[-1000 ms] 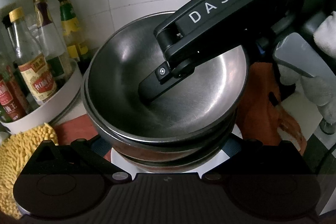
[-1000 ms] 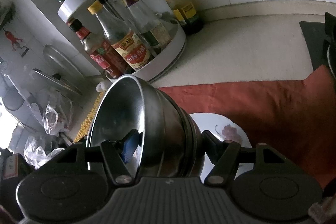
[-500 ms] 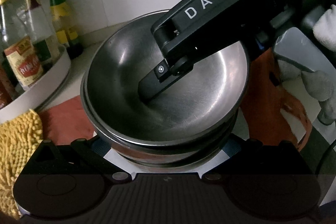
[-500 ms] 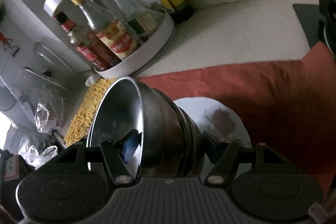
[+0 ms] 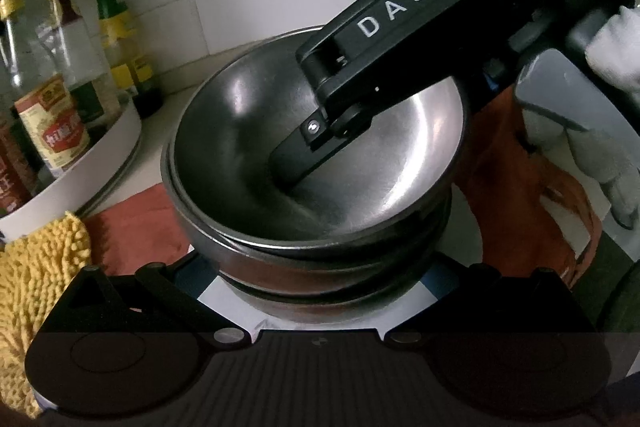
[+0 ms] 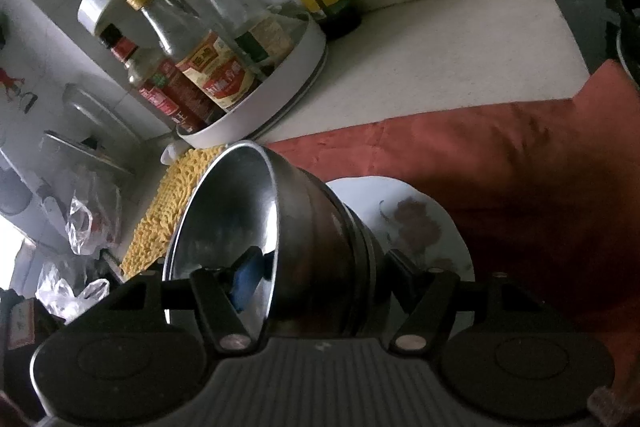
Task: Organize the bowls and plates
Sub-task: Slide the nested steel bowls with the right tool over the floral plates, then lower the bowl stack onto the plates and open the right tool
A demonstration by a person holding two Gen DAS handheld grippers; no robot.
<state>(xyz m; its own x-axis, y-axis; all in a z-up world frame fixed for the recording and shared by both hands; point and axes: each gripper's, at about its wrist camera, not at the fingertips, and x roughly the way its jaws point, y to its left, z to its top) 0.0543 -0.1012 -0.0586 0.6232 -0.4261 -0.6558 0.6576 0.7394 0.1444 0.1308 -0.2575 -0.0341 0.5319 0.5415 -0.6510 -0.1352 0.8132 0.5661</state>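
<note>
Right gripper point(image 6: 320, 275): it was clamped across the stack of steel bowls point(image 6: 280, 243), one finger inside the top bowl and one outside against the stack's wall – seen in the left view as a black finger point(image 5: 304, 155) lying in the bowl's hollow.
Left gripper point(image 5: 320, 291): its fingers straddled the foot of the stack, spread wide; contact with the metal could not be made out, so whether it gripped was uncertain.
Stack of steel bowls: several nested bowls, tilted in the right view, held above a white plate point(image 6: 416, 223) with a faded flower print.
Plate: it lay on a rust-red cloth point(image 6: 500, 155) on the counter, just beside a yellow chenille mat point(image 6: 168, 211).
Step in hand: probably carrying the nested bowls to the plate to set them down.
Next move: it called for levelling the stack and lowering it squarely onto the plate before the right fingers let go – a tilted release could slide the bowls.
Farther back: a white turntable rack point(image 6: 276, 95) of sauce bottles stood by the tiled wall.
Hidden: the stack's base, the left fingertips and most of the plate were covered.
</note>
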